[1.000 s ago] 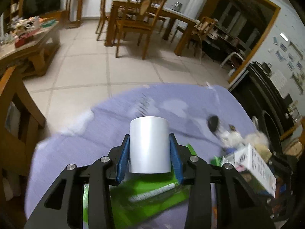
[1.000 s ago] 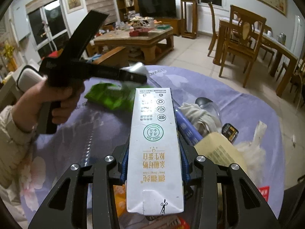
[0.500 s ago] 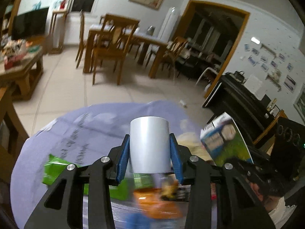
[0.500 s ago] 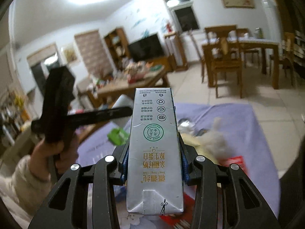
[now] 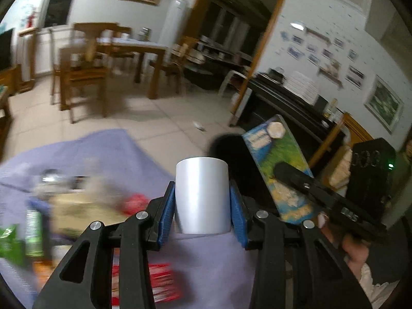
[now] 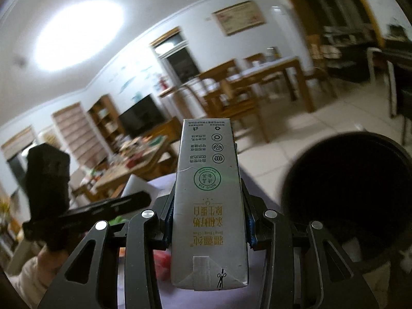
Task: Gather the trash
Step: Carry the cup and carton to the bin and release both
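Dim indoor light, glaring ceiling lamp, heavy motion blur, fisheye bending, dark vignetted corners

The litter on the purple cloth is smeared by blur; only a green packet, cut by the left edge, and a red wrapper can be told. The black bin runs past the right edge, its inside too dark to read.

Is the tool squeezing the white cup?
Touching. In the left wrist view, the left tool has its blue pads pressed against both sides of the white cup, with no gap showing.
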The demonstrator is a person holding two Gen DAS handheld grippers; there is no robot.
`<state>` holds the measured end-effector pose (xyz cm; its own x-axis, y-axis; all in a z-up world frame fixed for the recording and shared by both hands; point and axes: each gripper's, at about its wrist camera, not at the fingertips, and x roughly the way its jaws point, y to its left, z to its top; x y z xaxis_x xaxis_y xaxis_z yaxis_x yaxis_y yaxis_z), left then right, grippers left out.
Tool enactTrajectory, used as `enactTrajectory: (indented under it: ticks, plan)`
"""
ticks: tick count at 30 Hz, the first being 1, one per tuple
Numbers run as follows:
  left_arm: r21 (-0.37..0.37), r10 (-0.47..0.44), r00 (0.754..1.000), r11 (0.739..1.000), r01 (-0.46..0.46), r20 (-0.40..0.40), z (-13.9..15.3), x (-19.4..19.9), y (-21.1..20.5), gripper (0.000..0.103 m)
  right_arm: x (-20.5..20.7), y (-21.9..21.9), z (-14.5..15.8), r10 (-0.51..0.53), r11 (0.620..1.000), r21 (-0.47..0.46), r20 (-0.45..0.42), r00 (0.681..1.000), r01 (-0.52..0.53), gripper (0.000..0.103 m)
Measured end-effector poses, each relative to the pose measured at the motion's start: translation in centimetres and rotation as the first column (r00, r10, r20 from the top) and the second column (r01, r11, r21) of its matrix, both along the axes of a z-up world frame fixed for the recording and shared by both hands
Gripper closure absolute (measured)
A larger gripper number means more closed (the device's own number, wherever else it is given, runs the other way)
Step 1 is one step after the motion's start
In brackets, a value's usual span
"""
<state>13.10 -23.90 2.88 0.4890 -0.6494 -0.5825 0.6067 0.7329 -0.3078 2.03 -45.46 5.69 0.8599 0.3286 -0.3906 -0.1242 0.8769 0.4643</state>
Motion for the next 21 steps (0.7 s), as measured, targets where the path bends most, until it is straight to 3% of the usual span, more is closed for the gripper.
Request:
enactTrajectory:
  ticks: [7,11,18,19,21]
  plan:
    - [0.016,-0.1,0.994,0.995,0.101,-0.038,-2.4,0.3,-8.8,0.063,-1.5,-9.3,-4.0,-0.169,0.985,0.032,-0.072,0.983,0.172,0.062]
    - [0.027,-0.12,0.989,0.992,0.122,-0.081,-4.0,1.7,-12.7,0.063,-1.1,-12.2,-6.2,-0.205,0.977,0.047,-0.096,0.974,0.21,0.062]
    - [0.071,-0.114,0.986,0.99,0.123,-0.118,-6.2,3.2,-15.3,0.062,0.0,-15.3,-10.1,-0.218,0.97,0.07,-0.159,0.963,0.232,0.06]
    - [0.082,-0.113,0.986,0.989,0.124,-0.123,-6.4,3.3,-15.4,0.061,0.0,-15.5,-10.4,-0.224,0.968,0.075,-0.165,0.961,0.239,0.058]
    - [0.098,-0.116,0.986,0.987,0.128,-0.122,-6.3,3.3,-15.2,0.053,-0.1,-15.5,-10.5,-0.238,0.965,0.072,-0.162,0.958,0.252,0.041]
